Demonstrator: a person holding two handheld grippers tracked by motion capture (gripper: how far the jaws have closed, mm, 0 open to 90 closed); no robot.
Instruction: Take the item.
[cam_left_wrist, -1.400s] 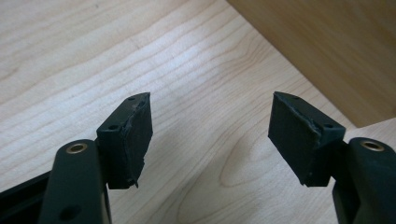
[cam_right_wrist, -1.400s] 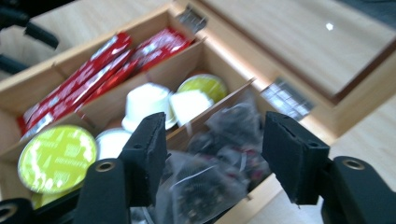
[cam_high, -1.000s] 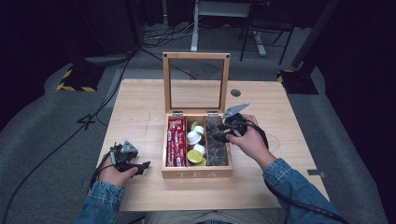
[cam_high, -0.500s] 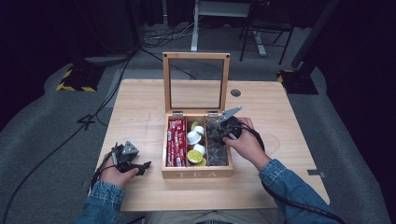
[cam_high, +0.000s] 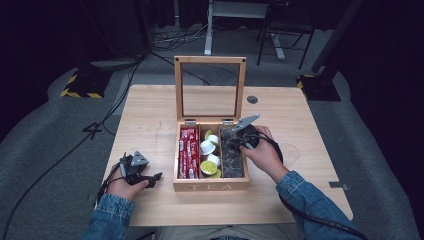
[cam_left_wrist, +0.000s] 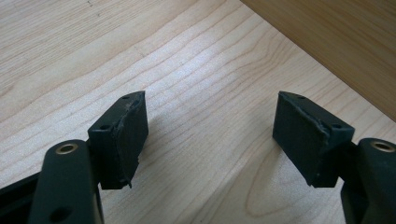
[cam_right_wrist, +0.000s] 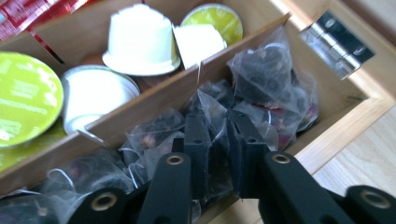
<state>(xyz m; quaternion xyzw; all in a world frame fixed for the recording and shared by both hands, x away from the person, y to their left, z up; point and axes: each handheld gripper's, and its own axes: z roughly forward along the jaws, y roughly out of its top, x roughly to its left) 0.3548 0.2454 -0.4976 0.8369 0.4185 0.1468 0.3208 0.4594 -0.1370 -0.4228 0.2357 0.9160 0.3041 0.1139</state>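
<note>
moved: right tongs (cam_high: 239, 134) have gone down into the right compartment of the tea box (cam_high: 210, 186) since a second ago, when they hung above that side; the hand (cam_high: 262, 152) came closer to the box with them
unchanged: left tongs (cam_high: 152, 177) stay where they were, left of the box near its front corner; box and lid not shifted
right tongs state: jaws nearly together, pinched on a tea bag (cam_right_wrist: 212, 116) in the right gripper view; a thin fold of mesh sits between them
left tongs state: jaws wide apart, nothing between them, bare table (cam_left_wrist: 187, 84) under them in the left gripper view
tea bag place: in the box's right compartment, among the other bags, next to the divider
tea bag look: clear mesh pyramid, crinkled, dark loose leaves inside with a few reddish bits
box: pale wood, three long compartments, "TEA" on the front wall, thin wooden dividers, metal hinge (cam_right_wrist: 337, 43) at the back
lid: wood frame with a clear pane (cam_high: 210, 87), standing upright behind the box
middle compartment: white plastic capsules (cam_right_wrist: 140, 39), round, some with yellow-green foil tops
left compartment: red glossy sachets (cam_high: 187, 152), long and flat
table: light wood, visible grain, smooth
</note>
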